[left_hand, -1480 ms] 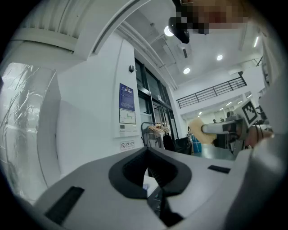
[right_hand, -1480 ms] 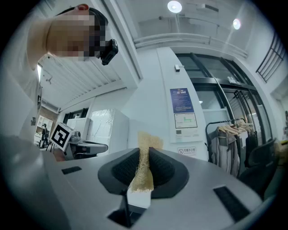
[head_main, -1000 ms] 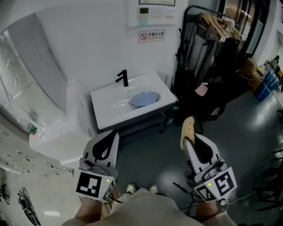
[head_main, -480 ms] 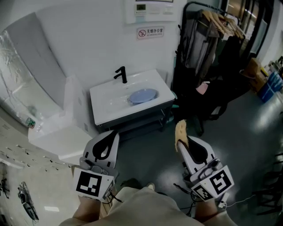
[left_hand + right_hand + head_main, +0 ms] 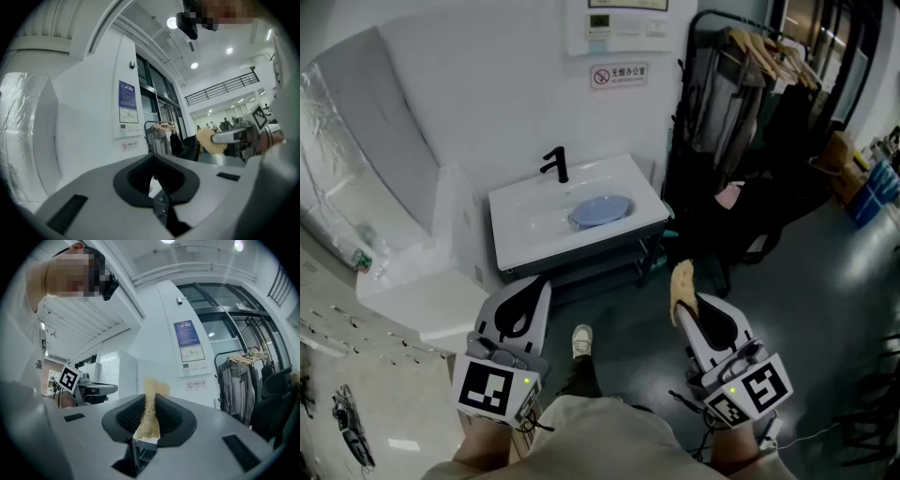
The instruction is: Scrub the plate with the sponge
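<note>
A pale blue plate (image 5: 600, 210) lies in the basin of a white sink (image 5: 523, 234) with a black faucet (image 5: 556, 164), against the far wall. Both grippers hang well short of it, above the floor. My right gripper (image 5: 685, 302) is shut on a yellow fibrous sponge (image 5: 681, 283), which sticks up past the jaw tips; in the right gripper view the sponge (image 5: 150, 411) is pinched flat between the pads. My left gripper (image 5: 534, 284) is shut with nothing in it, and its jaws meet in the left gripper view (image 5: 154, 171).
A black clothes rack (image 5: 750, 103) with hanging garments stands right of the sink. A white cabinet (image 5: 422, 281) and a foil-wrapped panel (image 5: 347, 150) are at the left. The person's shoe (image 5: 580, 339) is on the dark floor between the grippers. A blue bin (image 5: 874, 195) sits far right.
One foot has stepped forward toward the sink. The right gripper with the sponge has drifted slightly left and up; the left gripper has barely moved.
</note>
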`<state>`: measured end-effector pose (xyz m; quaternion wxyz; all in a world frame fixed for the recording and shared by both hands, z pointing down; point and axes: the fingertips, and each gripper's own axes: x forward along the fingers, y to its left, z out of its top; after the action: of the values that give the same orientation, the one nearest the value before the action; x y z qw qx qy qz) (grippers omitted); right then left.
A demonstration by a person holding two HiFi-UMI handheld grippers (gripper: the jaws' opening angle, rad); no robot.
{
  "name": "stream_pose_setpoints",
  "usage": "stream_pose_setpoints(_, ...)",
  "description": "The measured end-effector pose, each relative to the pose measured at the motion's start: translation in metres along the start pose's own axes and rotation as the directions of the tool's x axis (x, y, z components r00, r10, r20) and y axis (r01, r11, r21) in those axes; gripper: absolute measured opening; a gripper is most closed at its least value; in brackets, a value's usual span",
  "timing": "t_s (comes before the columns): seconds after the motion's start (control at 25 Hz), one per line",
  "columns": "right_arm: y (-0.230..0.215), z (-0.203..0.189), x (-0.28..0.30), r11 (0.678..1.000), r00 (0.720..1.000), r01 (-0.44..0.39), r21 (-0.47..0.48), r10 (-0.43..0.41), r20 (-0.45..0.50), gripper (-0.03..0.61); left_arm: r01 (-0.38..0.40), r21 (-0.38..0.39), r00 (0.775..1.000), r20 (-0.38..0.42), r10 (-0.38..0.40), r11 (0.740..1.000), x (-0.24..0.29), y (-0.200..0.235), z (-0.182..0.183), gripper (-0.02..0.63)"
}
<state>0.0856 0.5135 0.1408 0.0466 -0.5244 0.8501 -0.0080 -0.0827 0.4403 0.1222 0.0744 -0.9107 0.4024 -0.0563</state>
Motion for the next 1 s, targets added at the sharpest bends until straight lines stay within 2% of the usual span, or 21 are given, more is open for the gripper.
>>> stream_pose_setpoints(0.36, -0.026, -0.015, 0.056, 1.000, 1.000, 0.008, -0.009, -0.008, -0.019, 0.072, 0.005, -0.009, 1.000, 0.004, -0.005, 1.000, 0.043, 0.041, -0.018, 0.006)
stream_pose_setpoints(0.76, -0.087, -0.026, 0.159, 1.000, 0.999, 0.018, 0.014, -0.018, -0.038, 0.072, 0.008, -0.021, 0.999, -0.036, -0.009, 1.000, 0.136, 0.115, -0.040, 0.006)
stream_pose_setpoints(1.0, -0.121, -0.041, 0.224, 0.998, 0.996, 0.038, 0.050, -0.034, -0.081, 0.072, 0.043, -0.031, 0.997, -0.065, -0.045, 0.999, 0.196, 0.158, -0.052, 0.006)
